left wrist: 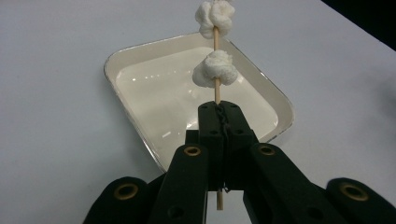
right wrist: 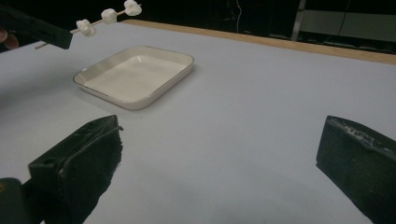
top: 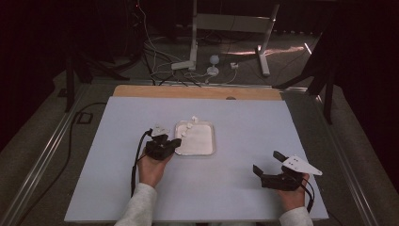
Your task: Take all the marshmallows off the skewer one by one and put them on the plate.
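Observation:
A thin wooden skewer (left wrist: 216,91) carries white marshmallow-like pieces (left wrist: 215,69); three of them show along it in the right gripper view (right wrist: 108,16). My left gripper (left wrist: 222,114) is shut on the skewer's lower part and holds it above the near left side of a white square tray (left wrist: 140,63). In the high view the left gripper (top: 173,142) sits at the tray's (top: 210,139) left edge, with the skewer (top: 188,125) slanting up over the tray's far left corner. My right gripper (top: 266,162) stands open near the table's front right, nothing between its jaws (right wrist: 219,154).
The tray (right wrist: 163,79) holds nothing. The table top is a pale sheet (top: 244,117) with a wooden strip (top: 197,92) along its far edge. Beyond it, stand legs and cables (top: 197,66) lie on the floor.

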`<action>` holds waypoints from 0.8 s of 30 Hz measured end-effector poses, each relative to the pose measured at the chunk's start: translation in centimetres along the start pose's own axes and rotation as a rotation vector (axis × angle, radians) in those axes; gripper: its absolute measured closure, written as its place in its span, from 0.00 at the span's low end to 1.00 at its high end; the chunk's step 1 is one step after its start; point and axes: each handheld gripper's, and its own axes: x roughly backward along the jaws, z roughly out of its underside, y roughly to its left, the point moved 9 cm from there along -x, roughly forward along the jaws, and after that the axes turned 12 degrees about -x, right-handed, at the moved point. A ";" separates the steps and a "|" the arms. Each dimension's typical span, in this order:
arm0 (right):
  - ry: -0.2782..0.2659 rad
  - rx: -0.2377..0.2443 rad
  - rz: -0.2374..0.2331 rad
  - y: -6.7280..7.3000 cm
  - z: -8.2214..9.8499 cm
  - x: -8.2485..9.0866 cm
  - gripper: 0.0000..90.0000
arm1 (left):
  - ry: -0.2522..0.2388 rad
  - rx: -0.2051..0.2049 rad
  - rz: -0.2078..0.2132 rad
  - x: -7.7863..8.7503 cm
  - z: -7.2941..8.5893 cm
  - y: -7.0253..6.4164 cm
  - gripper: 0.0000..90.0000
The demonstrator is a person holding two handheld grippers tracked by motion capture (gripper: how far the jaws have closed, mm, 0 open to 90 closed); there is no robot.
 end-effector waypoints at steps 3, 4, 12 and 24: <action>0.004 0.000 -0.011 0.2 0.0 -0.2 0.00 | -0.025 -0.008 0.006 0.7 0.2 -0.2 1.00; 0.002 0.000 -0.015 0.3 0.0 -0.2 0.00 | -0.034 -0.013 0.007 0.9 0.3 -0.3 1.00; 0.019 -0.050 -0.125 2.3 -0.7 -1.1 0.00 | -0.076 -0.035 0.007 2.2 1.4 -0.5 1.00; 0.012 -0.087 -0.202 4.7 -4.9 -3.5 0.00 | -0.143 -0.066 0.000 3.3 0.9 -1.0 1.00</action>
